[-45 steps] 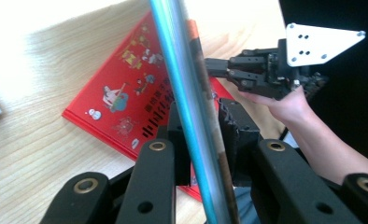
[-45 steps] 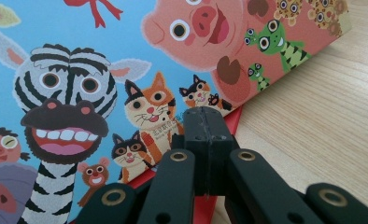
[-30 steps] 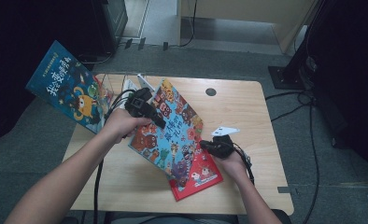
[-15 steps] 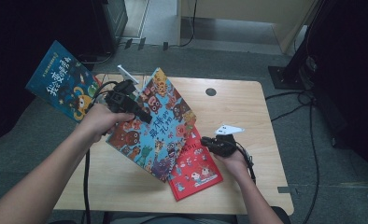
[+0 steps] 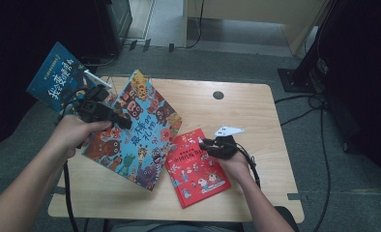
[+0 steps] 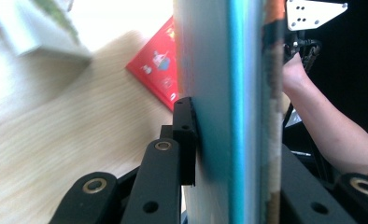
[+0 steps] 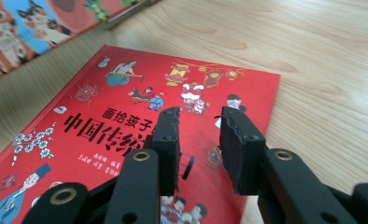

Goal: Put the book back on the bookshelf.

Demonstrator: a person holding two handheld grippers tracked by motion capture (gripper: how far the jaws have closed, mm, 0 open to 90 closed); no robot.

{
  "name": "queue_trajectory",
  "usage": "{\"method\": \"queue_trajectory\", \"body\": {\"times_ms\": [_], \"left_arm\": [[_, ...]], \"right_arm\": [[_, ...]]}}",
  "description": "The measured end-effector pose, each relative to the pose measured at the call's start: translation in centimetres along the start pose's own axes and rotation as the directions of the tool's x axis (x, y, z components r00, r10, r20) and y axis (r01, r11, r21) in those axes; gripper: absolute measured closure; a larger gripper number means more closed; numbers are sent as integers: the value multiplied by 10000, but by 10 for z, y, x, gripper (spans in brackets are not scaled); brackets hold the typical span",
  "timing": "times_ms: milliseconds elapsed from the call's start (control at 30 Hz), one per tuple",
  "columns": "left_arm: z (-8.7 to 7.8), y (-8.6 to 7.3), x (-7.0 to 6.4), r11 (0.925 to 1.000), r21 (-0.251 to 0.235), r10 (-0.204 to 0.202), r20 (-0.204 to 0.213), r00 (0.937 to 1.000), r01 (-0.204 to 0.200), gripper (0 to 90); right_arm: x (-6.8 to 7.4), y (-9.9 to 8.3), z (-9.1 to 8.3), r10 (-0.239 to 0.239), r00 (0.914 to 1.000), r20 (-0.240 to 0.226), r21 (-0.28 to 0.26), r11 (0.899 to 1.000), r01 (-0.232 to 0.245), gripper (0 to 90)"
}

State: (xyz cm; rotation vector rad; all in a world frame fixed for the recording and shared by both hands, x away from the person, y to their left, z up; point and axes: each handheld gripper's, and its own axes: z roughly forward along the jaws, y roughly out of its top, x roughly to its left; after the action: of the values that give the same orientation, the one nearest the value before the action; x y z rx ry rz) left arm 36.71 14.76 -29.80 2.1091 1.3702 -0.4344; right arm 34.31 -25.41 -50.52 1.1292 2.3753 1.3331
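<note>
Three books, two grippers

The left gripper clamps the big blue book, lifted and tilted over the table. The right gripper, jaws slightly apart and holding nothing, rests over the red book. A third book lies beyond the left hand.

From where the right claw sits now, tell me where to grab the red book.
Grip the red book by its right edge, coming in low from the table's bare right side. It lies flat, and the blue book crowds its left edge.
</note>
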Motion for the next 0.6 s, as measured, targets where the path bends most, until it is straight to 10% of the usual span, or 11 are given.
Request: {"method": "queue_trajectory", "body": {"times_ms": [600], "left_arm": [[-58,-68,37,9951,-402,-939,-908,9914,906,798]], "right_arm": [[9,5,21,-435,9981,-435,699,9965,464,652]]}}
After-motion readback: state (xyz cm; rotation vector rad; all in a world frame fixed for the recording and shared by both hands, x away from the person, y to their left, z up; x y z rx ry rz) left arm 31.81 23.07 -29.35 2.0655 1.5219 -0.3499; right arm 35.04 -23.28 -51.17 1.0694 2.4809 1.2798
